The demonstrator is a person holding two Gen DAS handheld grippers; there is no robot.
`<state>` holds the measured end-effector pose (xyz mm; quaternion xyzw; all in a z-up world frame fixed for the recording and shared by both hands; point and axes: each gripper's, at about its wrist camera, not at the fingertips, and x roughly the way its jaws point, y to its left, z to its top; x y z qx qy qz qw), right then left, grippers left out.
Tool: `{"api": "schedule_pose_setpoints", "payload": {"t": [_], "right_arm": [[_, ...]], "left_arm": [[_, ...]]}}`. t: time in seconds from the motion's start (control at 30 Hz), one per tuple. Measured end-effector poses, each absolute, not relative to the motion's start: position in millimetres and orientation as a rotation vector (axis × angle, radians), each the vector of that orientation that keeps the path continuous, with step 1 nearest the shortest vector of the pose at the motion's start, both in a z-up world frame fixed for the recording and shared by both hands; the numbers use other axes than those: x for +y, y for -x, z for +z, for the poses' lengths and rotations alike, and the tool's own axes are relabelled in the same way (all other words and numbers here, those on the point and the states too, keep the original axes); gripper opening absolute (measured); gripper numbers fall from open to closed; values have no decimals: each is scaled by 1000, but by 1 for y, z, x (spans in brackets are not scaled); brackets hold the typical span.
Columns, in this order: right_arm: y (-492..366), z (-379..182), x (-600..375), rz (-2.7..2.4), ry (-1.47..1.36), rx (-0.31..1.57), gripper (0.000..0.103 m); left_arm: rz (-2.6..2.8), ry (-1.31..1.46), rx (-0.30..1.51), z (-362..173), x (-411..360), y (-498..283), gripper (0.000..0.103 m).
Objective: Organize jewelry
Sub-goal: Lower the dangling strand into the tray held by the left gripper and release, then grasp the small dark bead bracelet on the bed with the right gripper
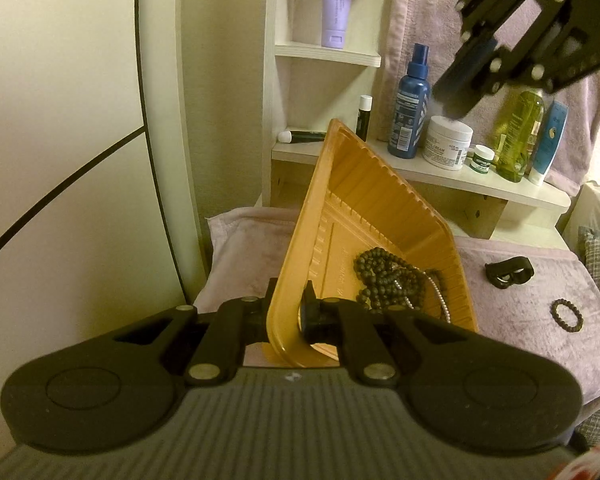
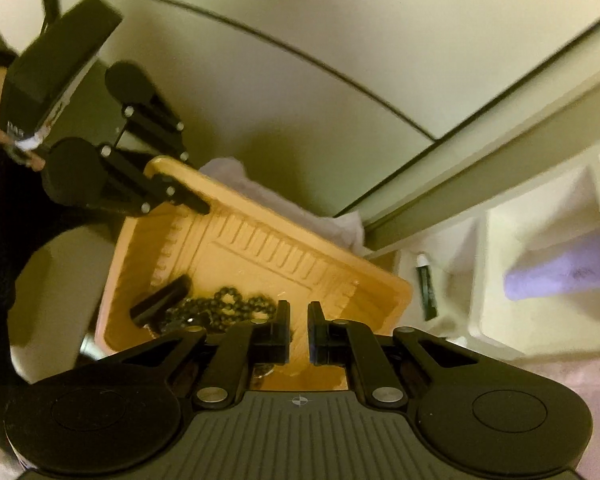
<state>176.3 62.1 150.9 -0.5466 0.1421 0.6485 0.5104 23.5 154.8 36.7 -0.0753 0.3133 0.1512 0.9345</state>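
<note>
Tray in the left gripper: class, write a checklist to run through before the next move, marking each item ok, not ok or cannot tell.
1. Left gripper clamped on the tray rim: ok.
2. Tray level: not ok, it is tilted.
3. Bead necklaces inside the tray: ok.
4. Right gripper free: ok, shut on nothing.
5. All jewelry collected: not ok, a bracelet lies on the towel.
6. Tray's far end supported: cannot tell.
</note>
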Motion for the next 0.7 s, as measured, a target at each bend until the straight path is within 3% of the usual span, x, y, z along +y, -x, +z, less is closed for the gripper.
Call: {"api": "schedule_pose_setpoints", "payload": {"t": [0.3, 0.7], "right_arm": [[-200, 160, -45, 1383, 735, 408, 7], [-179, 14, -229, 772, 87, 659, 7]], "left_arm": [[310, 157, 636, 37, 155, -24, 8], [313, 147, 632, 37, 152, -23, 8]]}}
